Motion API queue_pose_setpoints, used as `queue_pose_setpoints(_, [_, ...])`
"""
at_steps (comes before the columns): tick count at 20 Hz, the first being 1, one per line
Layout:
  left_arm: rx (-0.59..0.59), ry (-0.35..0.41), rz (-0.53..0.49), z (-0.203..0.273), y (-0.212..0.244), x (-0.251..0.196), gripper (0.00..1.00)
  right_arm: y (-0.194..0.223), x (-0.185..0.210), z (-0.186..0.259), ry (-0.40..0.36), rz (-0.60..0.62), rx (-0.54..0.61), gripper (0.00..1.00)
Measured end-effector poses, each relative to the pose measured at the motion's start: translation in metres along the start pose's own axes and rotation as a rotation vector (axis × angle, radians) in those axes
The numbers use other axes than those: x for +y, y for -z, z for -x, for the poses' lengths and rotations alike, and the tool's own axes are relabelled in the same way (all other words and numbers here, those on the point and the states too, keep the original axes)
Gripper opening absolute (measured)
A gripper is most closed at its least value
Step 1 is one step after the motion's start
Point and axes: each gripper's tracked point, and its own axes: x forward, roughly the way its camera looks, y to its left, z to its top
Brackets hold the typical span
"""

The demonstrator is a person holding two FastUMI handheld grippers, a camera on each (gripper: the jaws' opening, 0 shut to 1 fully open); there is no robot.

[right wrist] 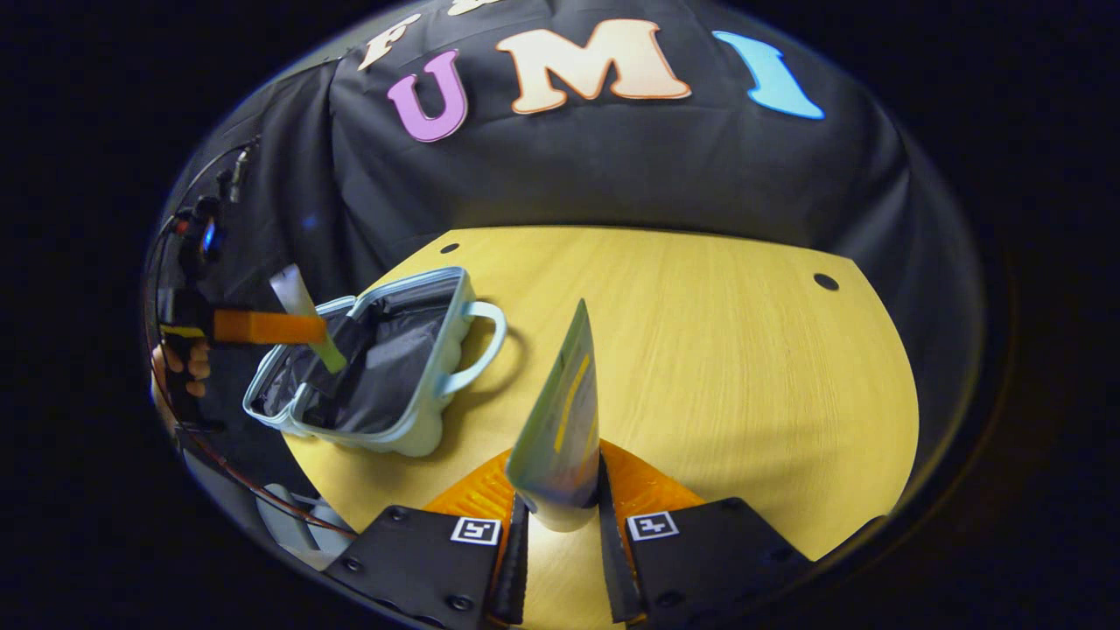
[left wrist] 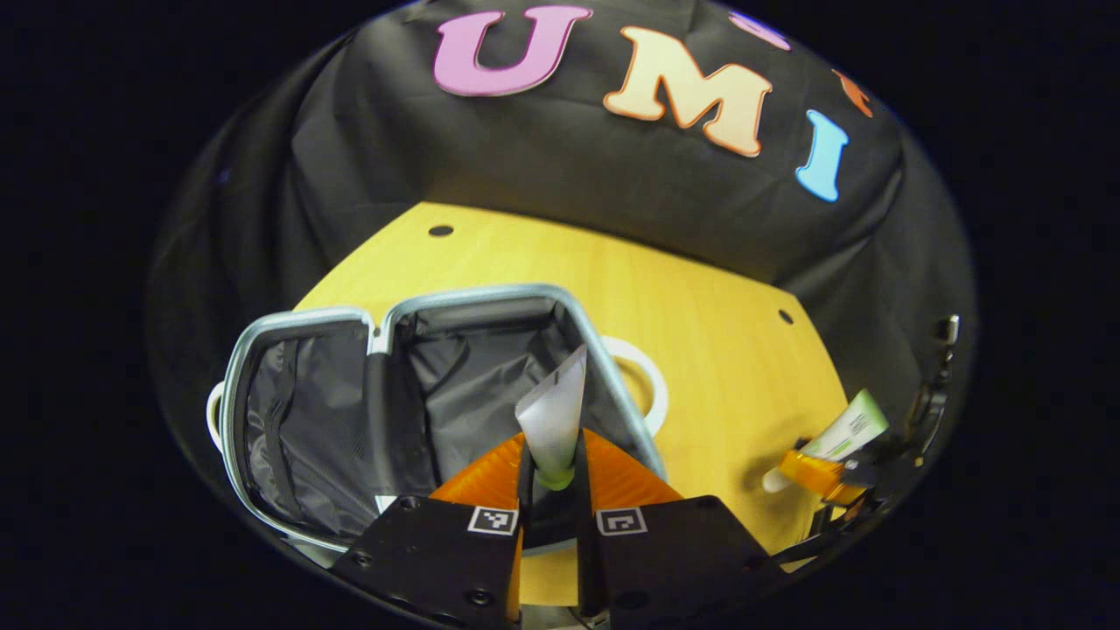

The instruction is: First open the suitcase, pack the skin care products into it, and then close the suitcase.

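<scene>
Suitcase (left wrist: 411, 394) is lying open at lower left of the left gripper view, lining exposed, ready to take products. The left gripper (left wrist: 553, 472) is pinching a pale tube (left wrist: 556, 411) cap-down above the open shell, likely so it can drop inside. In the right gripper view, the right gripper (right wrist: 560, 503) is clamping a second tube (right wrist: 560, 420) upright at lower centre over the table (right wrist: 744, 350), apparently waiting its turn.

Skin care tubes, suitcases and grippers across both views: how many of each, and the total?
Tubes: 2, clear tube and green-and-white tube
Suitcase: 1, open
Grippers: 2, left gripper and right gripper
Total: 5
</scene>
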Motion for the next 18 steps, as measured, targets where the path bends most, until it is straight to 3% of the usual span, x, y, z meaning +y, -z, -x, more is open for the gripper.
queue_pose_setpoints(4, [0.155, -0.055, -0.003, -0.028, 0.038, 0.030, 0.19, -0.038, 0.059, -0.005, -0.078, 0.058, -0.018, 0.38])
queue_pose_setpoints(6, [0.223, -0.055, 0.035, -0.034, 0.053, 0.032, 0.18, -0.052, 0.090, -0.014, -0.123, 0.093, -0.008, 0.34])
queue_pose_setpoints(8, [0.285, -0.061, 0.078, -0.038, 0.066, 0.038, 0.18, -0.062, 0.119, -0.028, -0.173, 0.118, 0.012, 0.38])
queue_pose_setpoints(12, [0.309, -0.085, 0.129, -0.040, 0.070, 0.051, 0.19, -0.051, 0.172, -0.056, -0.273, 0.088, 0.109, 0.35])
queue_pose_setpoints(14, [0.306, -0.092, 0.127, -0.038, 0.071, 0.054, 0.22, -0.037, 0.182, -0.071, -0.278, 0.093, 0.165, 0.34])
queue_pose_setpoints(15, [0.299, -0.088, 0.133, -0.037, 0.069, 0.053, 0.15, -0.031, 0.183, -0.078, -0.270, 0.102, 0.185, 0.34])
queue_pose_setpoints(16, [0.291, -0.097, 0.139, -0.033, 0.067, 0.054, 0.30, -0.027, 0.185, -0.084, -0.264, 0.110, 0.205, 0.38])
queue_pose_setpoints(18, [0.266, -0.086, 0.146, -0.023, 0.061, 0.053, 0.51, -0.018, 0.191, -0.094, -0.263, 0.117, 0.240, 0.34])
